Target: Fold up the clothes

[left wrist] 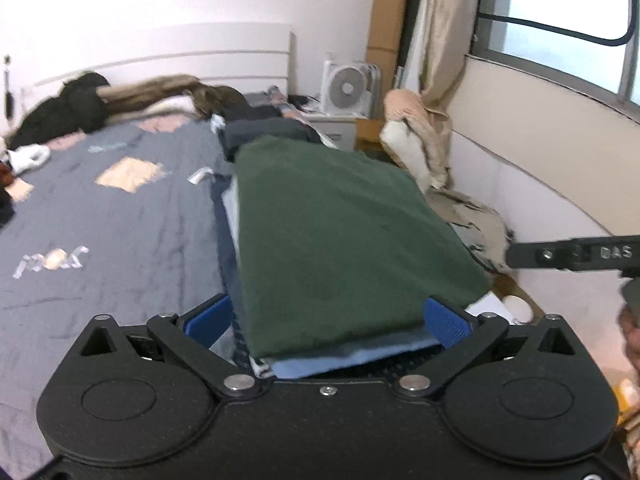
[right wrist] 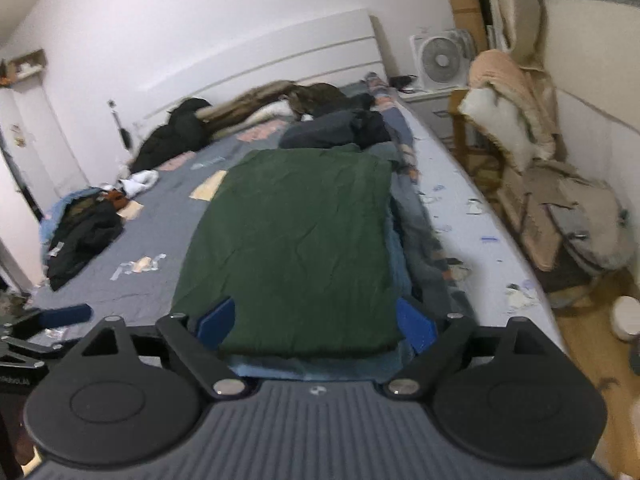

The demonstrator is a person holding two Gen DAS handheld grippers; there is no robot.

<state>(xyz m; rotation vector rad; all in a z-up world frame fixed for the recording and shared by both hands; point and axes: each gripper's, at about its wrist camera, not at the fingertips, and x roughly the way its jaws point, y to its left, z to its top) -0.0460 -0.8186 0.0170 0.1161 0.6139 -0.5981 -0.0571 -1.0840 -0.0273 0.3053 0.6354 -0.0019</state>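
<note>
On the bed (left wrist: 120,216), covered with a grey quilt with pale patches, a dark green folded garment (left wrist: 344,232) lies flat on top of a stack of folded clothes, with a light blue folded cloth (left wrist: 352,354) directly beneath it and darker denim pieces showing at the stack's side. In the left wrist view, the left hand-held gripper (left wrist: 326,322) stands released, its blue-padded fingers (left wrist: 444,320) spread wide on either side of the near edge of the green garment without pressing on it. The right hand-held gripper (right wrist: 316,326) is likewise released in its own view, blue pads (right wrist: 416,326) apart at the two near corners of the same dark green folded garment (right wrist: 292,248); nothing is clamped. The black finger of the right hand-held gripper (left wrist: 576,256) shows at the right edge of the left wrist view. Behind the stack lie dark rumpled clothes (right wrist: 344,130). A heap of black unfolded clothing (right wrist: 84,236) sits on the far left side of the bed (right wrist: 132,280). A white box fan (right wrist: 440,60) stands on the bedside cabinet beside the white headboard (right wrist: 280,60).
</note>
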